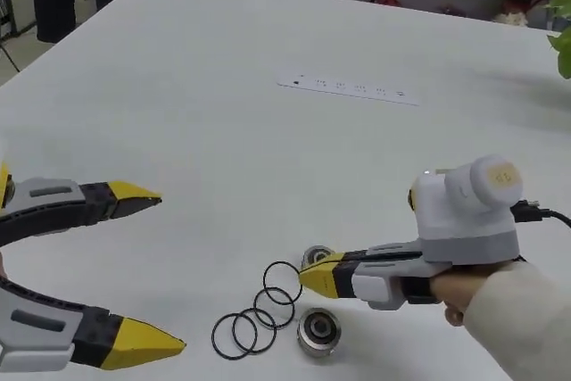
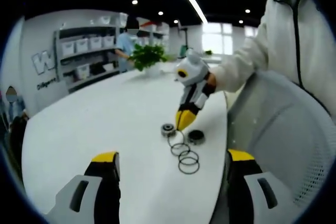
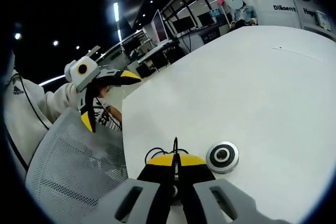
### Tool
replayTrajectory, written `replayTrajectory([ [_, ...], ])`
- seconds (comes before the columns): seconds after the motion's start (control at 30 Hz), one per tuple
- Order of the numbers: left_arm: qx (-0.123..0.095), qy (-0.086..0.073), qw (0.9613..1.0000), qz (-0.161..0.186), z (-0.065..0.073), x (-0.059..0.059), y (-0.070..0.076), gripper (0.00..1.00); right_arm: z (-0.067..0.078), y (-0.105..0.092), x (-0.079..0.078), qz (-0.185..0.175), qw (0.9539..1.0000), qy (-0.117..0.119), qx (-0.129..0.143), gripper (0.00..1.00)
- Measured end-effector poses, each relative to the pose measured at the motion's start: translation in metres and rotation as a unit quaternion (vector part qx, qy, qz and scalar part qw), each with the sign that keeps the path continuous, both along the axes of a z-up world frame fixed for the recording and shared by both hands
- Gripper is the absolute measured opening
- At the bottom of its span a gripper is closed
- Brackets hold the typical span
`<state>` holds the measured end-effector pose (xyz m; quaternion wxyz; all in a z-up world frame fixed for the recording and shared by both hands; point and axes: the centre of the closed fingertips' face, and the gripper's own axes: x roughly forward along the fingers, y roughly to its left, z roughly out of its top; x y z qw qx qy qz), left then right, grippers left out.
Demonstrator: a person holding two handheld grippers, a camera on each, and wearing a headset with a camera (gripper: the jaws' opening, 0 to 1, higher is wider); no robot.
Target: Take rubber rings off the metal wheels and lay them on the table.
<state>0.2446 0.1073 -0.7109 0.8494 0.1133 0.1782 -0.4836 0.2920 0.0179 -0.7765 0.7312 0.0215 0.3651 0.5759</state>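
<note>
On white surface (image 1: 268, 149), head view: chain of four thin black rubber rings (image 1: 254, 327) beside round silver metal wheel (image 1: 318, 330). Second wheel (image 1: 312, 254) half hidden behind right hand-held gripper (image 1: 317, 276). Well apart, left hand-held gripper (image 1: 143, 267) hangs empty, jaws spread wide, likely standing by to steady next wheel.
Left gripper view: right tip low between both wheels, at far end of chain.
Right gripper view: jaws pressed together on end ring (image 3: 175, 145), seen edge-on; apparently laying it flat. Wheel just beside.
</note>
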Motion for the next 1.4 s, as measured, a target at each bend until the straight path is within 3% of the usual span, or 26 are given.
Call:
replayTrajectory([
  [0.43, 0.001, 0.008, 0.9999, 0.008, -0.006, 0.002, 0.005, 0.83, -0.023, -0.007, 0.008, -0.015, 0.9991, 0.013, -0.036, 0.0],
  [0.73, 0.003, 0.011, 0.9999, 0.007, -0.007, 0.003, 0.005, 0.83, -0.028, -0.009, 0.01, -0.023, 0.9986, 0.017, -0.044, 0.0],
  [1.03, 0.003, 0.011, 0.9999, 0.007, -0.007, 0.003, 0.005, 0.83, -0.027, -0.012, 0.011, -0.021, 0.9986, 0.012, -0.047, 0.04],
  [1.4, -0.003, 0.01, 0.9999, 0.006, -0.004, 0.003, 0.001, 0.84, -0.01, -0.019, 0.004, -0.013, 0.999, -0.003, -0.042, 0.05],
])
